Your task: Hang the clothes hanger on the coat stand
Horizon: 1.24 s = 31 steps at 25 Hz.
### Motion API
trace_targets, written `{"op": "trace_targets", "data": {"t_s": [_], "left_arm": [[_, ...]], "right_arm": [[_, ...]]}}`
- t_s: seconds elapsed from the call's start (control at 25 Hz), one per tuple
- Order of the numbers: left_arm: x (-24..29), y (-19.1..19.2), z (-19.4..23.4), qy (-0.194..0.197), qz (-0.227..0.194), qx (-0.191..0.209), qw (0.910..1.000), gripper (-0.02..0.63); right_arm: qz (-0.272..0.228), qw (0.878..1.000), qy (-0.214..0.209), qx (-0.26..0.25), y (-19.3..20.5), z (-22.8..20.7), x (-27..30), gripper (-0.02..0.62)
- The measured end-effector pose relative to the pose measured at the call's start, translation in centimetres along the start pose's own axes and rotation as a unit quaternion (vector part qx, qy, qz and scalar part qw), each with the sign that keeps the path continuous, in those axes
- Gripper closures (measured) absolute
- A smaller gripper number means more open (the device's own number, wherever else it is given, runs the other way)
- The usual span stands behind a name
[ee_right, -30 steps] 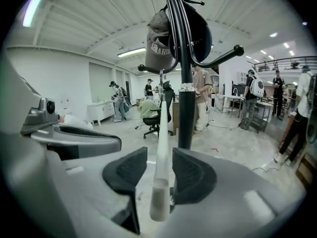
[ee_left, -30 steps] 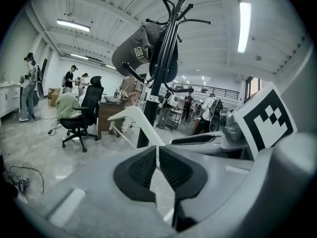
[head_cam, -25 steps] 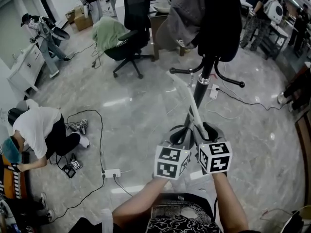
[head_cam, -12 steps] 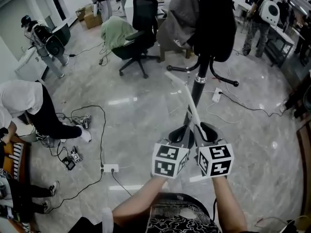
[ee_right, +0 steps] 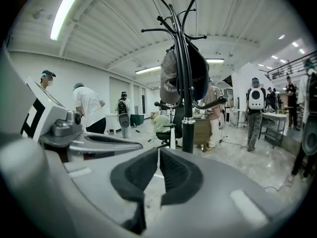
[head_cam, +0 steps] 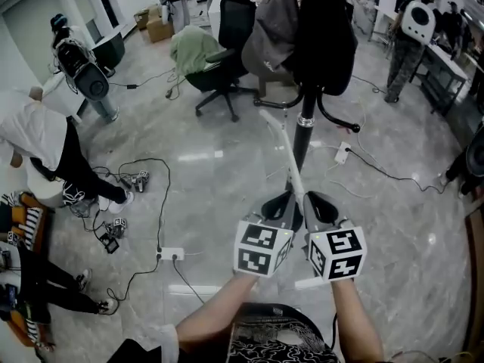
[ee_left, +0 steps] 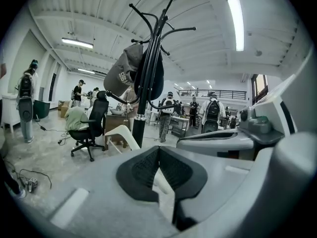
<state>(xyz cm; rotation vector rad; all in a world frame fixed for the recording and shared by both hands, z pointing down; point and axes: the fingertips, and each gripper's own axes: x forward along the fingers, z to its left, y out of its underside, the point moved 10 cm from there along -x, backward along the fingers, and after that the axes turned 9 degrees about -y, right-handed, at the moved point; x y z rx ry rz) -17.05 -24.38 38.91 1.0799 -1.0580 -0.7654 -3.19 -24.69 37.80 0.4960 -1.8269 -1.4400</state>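
Note:
A white clothes hanger [head_cam: 291,165] slants up from between my two grippers toward the black pole of the coat stand [head_cam: 305,131], short of its hooks. A grey garment [head_cam: 276,32] and a black one [head_cam: 325,36] hang on the stand. My left gripper [head_cam: 281,203] is shut on the hanger; in the left gripper view [ee_left: 158,150] a white piece [ee_left: 124,133] runs out from the pads. My right gripper [head_cam: 321,203] sits just beside it, its jaws closing, with a thin pale strip of the hanger between the pads [ee_right: 158,155]. The stand [ee_right: 185,83] rises straight ahead.
An office chair [head_cam: 227,51] draped with a green garment [head_cam: 193,48] stands behind and left of the stand. Cables and a power strip [head_cam: 172,254] lie on the floor at left, another strip [head_cam: 344,151] near the stand. People work at left [head_cam: 45,142] and far right [head_cam: 408,29].
Both grippers and the hanger stay in almost the same spot in front of the stand. The person in white at the left has shifted upward in the head view.

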Motion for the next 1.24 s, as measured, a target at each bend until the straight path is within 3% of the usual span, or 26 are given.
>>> {"op": "trace_targets", "data": {"t_s": [0.4, 1.24], "left_arm": [[-0.4, -0.3, -2.6, -0.025, -0.002, 0.008, 0.9996, 0.600], [-0.9, 0.1, -3.4, -0.038, 0.005, 0.004, 0.9993, 0.600]], "right_arm": [[-0.009, 0.999, -0.038, -0.012, -0.1, -1.0, -1.9, 0.594], [-0.006, 0.999, -0.052, -0.007, 0.4, -1.4, -2.6, 0.594]]}}
